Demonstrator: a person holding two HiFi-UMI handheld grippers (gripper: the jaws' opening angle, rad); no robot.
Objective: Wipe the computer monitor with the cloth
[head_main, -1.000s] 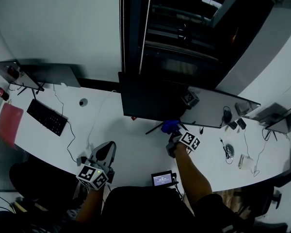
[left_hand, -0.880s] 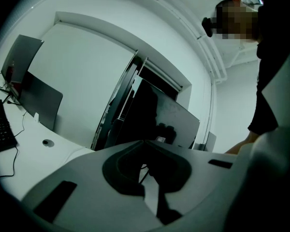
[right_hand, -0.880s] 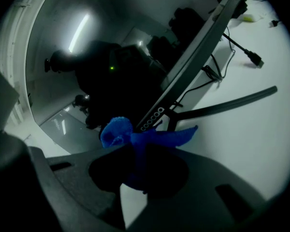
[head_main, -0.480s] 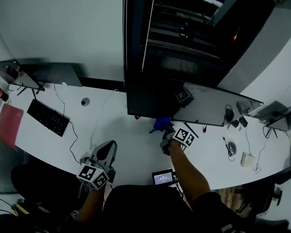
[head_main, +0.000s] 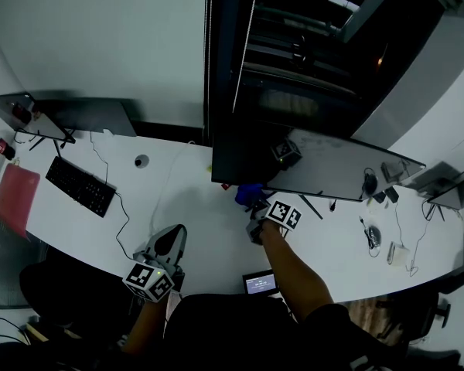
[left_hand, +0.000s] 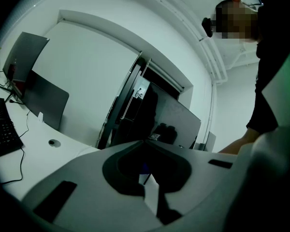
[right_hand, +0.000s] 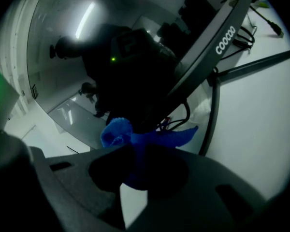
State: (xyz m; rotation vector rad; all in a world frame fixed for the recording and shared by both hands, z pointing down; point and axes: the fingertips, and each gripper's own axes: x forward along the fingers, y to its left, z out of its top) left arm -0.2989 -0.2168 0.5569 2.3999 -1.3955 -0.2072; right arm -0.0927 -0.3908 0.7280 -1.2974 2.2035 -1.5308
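Black keyboard (head_main: 79, 185) beside red folder (head_main: 15, 199)

Monitor (head_main: 332, 168) at rear centre of desk (head_main: 193, 215), keyboard (head_main: 80, 186) well left, cloth (head_main: 248, 194) in right gripper (head_main: 257, 205) just before monitor's lower edge, left gripper (head_main: 168, 242) near front edge.

Right gripper (head_main: 256, 206) slid the cloth (head_main: 247, 194) leftward.

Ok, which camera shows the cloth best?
The right gripper view: the cloth fills the foreground, bunched between the jaws. The head view shows only a small blue patch; the left gripper view shows nothing clear.
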